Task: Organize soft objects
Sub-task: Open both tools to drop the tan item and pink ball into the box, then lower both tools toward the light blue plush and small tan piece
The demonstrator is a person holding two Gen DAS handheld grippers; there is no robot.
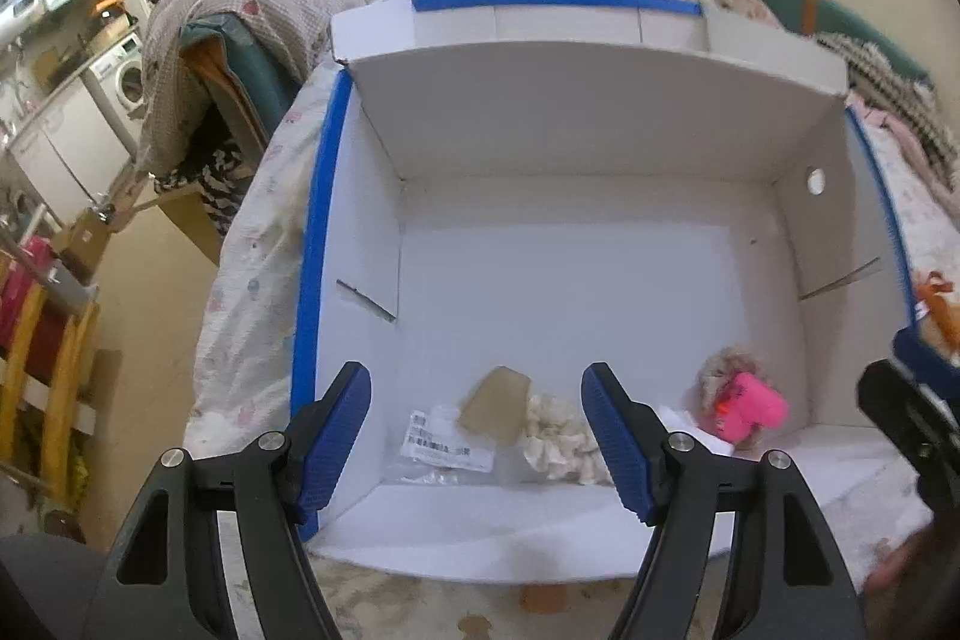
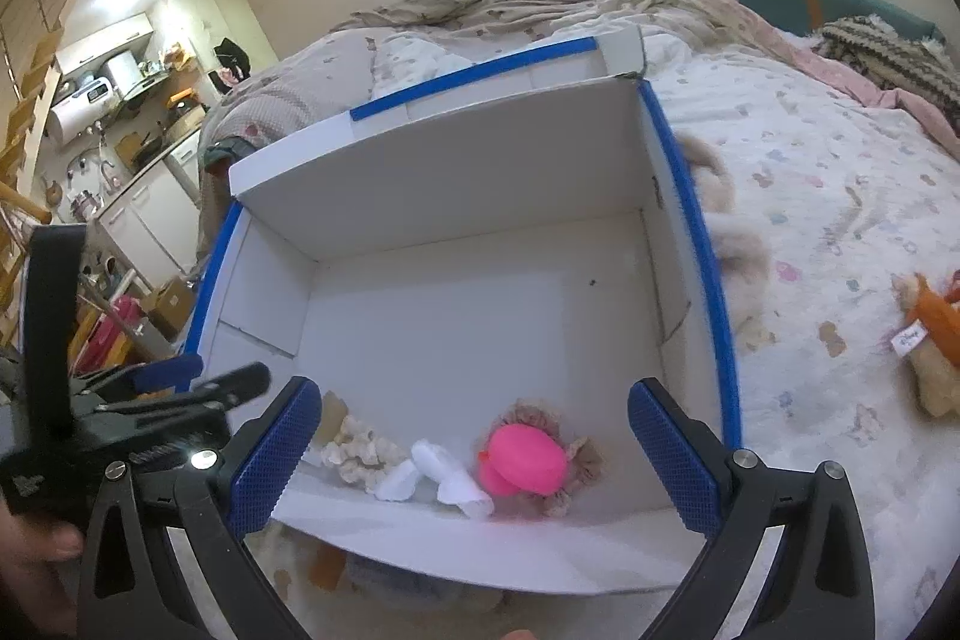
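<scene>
A white cardboard box (image 1: 600, 112) with blue-taped rims stands open on a bed. On its floor by the near wall lie a cream scrunchie (image 1: 558, 439), a clear packet with a tan card (image 1: 474, 424), and a pink toy (image 1: 753, 403) resting on a beige frilly scrunchie (image 1: 726, 370). My left gripper (image 1: 477, 439) hovers over the near wall, open, nothing between its blue pads. In the right wrist view the box (image 2: 456, 172) holds the pink toy (image 2: 525, 460), the cream scrunchie (image 2: 360, 451) and white paper bits (image 2: 438, 478). My right gripper (image 2: 480, 454) is open wide and empty.
A plush toy with orange parts (image 2: 930, 340) lies on the patterned bedspread (image 2: 840, 196) right of the box. A fuzzy beige item (image 2: 720, 196) sits against the box's right wall. Crumpled bedding is heaped behind. The left gripper (image 2: 198, 382) shows at the box's left corner.
</scene>
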